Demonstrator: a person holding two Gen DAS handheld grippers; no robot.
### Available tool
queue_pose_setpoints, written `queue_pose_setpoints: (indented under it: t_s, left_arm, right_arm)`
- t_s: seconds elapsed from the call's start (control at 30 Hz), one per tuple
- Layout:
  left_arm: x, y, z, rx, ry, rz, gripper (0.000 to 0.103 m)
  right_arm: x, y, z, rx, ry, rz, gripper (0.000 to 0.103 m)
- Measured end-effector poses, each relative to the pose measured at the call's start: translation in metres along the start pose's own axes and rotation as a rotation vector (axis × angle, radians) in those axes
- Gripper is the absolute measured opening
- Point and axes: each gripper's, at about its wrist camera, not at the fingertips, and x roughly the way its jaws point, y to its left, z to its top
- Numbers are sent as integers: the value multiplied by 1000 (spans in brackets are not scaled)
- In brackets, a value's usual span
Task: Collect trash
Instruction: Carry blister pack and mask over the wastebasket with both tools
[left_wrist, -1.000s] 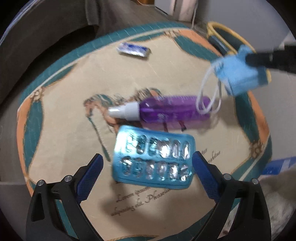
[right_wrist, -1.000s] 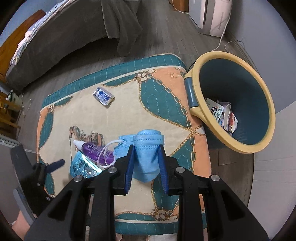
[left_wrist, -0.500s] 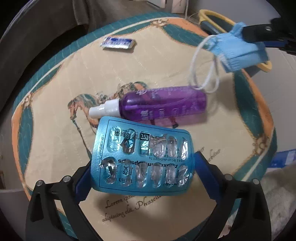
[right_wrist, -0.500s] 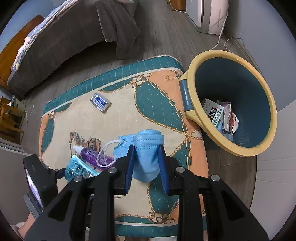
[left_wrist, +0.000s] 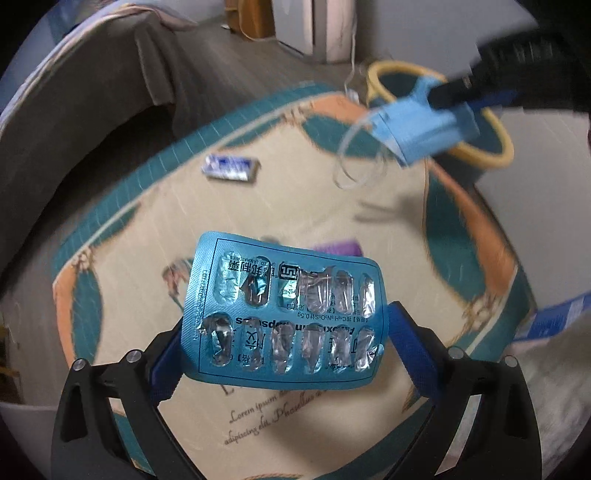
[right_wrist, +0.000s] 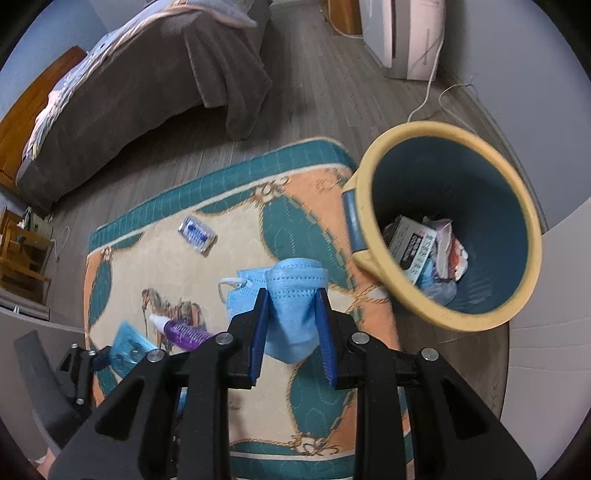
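Lifted since the earlier frame: the blister pack (left_wrist: 284, 317) is now clear of the rug (left_wrist: 147, 236), clamped across its long axis by the left gripper (left_wrist: 286, 350), with the purple bottle (right_wrist: 184, 330) left lying below. Right gripper (right_wrist: 291, 321) is narrowly closed on the folded mask (right_wrist: 293, 295), loops dangling. Bin (right_wrist: 524, 206) stands at the rug's far right edge, just right of the right gripper, which is the nearer; the left gripper is well apart. A wrapper (right_wrist: 197, 233) remains on the rug.
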Motion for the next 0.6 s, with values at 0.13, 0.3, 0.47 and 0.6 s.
queue_pose_setpoints:
  t_s: [0.13, 0.3, 0.47, 0.6]
  left_arm:
    - [-13, 9, 11, -28, -31, 9, 97]
    - [-21, 12, 29, -56, -50, 1, 97]
    - [-17, 11, 51, -87, -51, -2, 97]
    - [-15, 3, 68, -69, -55, 23, 97]
  right_arm:
    - [-5, -16, 9, 29, -22, -11, 25]
    - [-8, -31, 17, 50, -39, -36, 25]
    - [-11, -46, 25, 56, -56, -59, 25]
    - [-15, -55, 31, 31, -78, -80, 25]
